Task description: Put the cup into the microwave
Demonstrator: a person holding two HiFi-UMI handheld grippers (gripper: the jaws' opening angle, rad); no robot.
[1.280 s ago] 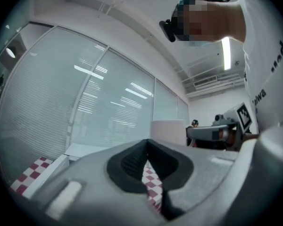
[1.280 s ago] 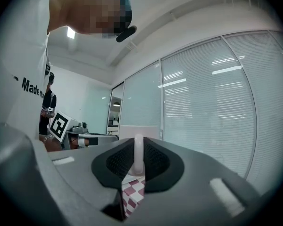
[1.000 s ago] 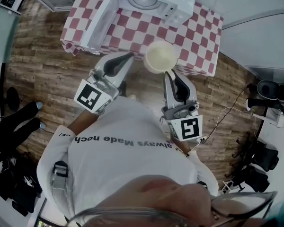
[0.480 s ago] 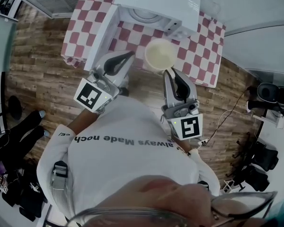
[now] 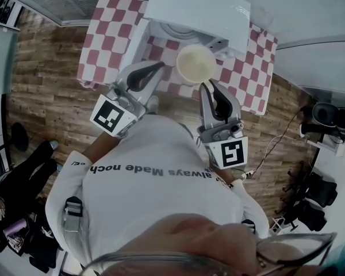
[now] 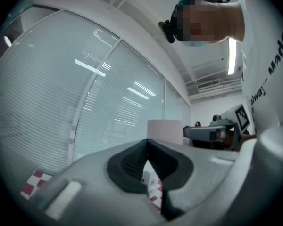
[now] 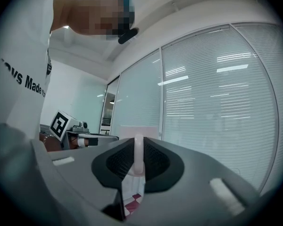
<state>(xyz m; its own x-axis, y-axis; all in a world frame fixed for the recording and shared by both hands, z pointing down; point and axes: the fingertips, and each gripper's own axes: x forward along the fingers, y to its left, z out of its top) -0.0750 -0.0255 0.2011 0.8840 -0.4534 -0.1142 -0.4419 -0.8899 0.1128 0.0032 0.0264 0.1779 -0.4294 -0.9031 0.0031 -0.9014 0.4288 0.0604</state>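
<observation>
A cream cup (image 5: 196, 64) hangs above the checkered table (image 5: 106, 36), just in front of the white microwave (image 5: 201, 7). The microwave's door (image 5: 135, 46) stands swung open on the left. My right gripper (image 5: 206, 85) is shut on the cup's handle (image 7: 138, 155), which shows pinched between the dark pads. The cup's wall (image 7: 134, 132) rises just beyond. My left gripper (image 5: 159, 66) is shut with nothing in it, to the left of the cup near the door. In the left gripper view the cup (image 6: 164, 130) shows over the left gripper (image 6: 148, 160), with the right gripper (image 6: 211, 133) beside it.
The table wears a red-and-white checkered cloth and stands on a wooden floor (image 5: 40, 85). Another person's legs (image 5: 26, 168) are at the left. Dark equipment and cables (image 5: 328, 117) lie at the right. Windows with blinds (image 7: 217, 107) run behind.
The table and microwave have drawn nearer in the head view, and the cup in my right gripper has shifted slightly toward the microwave opening. Both grippers stay shut.
</observation>
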